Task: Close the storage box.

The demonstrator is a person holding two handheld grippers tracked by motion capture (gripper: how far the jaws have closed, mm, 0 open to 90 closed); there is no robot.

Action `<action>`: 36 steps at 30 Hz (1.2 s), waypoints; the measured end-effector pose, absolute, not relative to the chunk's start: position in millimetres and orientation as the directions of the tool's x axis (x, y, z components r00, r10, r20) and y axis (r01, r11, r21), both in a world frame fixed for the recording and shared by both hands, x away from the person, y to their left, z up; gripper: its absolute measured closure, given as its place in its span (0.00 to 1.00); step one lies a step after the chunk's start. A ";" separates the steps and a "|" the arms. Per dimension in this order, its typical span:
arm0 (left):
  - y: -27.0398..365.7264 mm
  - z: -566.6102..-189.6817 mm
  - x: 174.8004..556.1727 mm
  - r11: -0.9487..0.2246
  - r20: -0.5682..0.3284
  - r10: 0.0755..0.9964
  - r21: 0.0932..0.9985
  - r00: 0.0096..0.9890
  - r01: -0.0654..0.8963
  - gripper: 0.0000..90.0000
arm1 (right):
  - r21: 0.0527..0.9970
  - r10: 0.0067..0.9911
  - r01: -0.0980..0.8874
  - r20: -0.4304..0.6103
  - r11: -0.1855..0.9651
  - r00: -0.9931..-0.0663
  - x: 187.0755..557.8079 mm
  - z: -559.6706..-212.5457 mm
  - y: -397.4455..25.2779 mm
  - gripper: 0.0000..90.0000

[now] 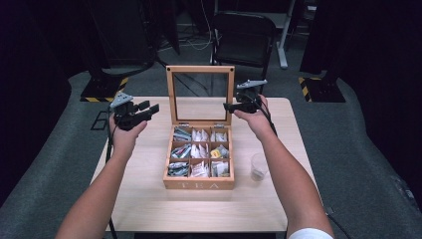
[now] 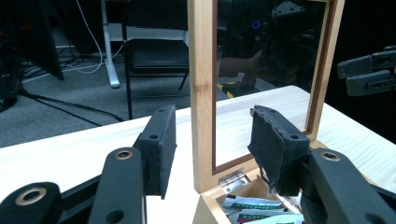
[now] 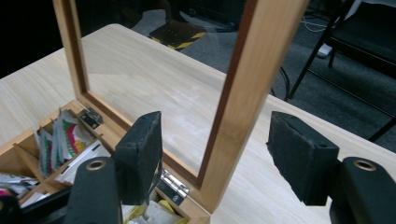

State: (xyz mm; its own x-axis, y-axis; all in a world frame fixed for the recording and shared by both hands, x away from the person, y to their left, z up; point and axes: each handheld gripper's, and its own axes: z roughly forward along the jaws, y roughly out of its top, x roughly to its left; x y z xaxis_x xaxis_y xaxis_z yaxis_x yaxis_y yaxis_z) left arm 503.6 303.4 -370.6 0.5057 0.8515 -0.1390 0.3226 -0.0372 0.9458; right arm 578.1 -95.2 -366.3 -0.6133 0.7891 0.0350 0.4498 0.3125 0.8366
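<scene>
1. The bench carries a wooden tea box at its middle, with a clear plastic cup just to the box's right.
2. The box's glass lid stands upright on its rear hinges, so all nine compartments of tea bags lie exposed in front of it.
3. The step in hand looks like handling that lid, probably closing it. To do it well, each claw should grip a side rail of the lid's frame on the wood, not the glass, at matching height, and both should tip it forward together so the hinges are not twisted.
4. The left claw hangs to the left of the lid, jaws spread wide and holding nothing; in the left gripper view the lid's left rail stands between its pads without touching.
5. The right claw sits at the lid's right edge, jaws equally wide apart and empty; in the right gripper view the right rail rises between its pads, near but clear of both.
</scene>
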 end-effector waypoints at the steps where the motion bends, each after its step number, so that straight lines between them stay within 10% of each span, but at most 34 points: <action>1: 303.3 -370.8 504.1 -0.036 -0.138 0.852 0.947 0.505 0.320 0.56 | 0.836 0.793 0.453 0.036 0.310 -0.609 579.2 -366.8 -96.3 0.39; 36: 311.6 -374.9 499.0 -0.031 -0.147 0.853 0.943 0.500 0.331 0.56 | 0.833 0.777 0.459 0.056 0.311 -0.628 601.0 -392.0 -84.8 0.39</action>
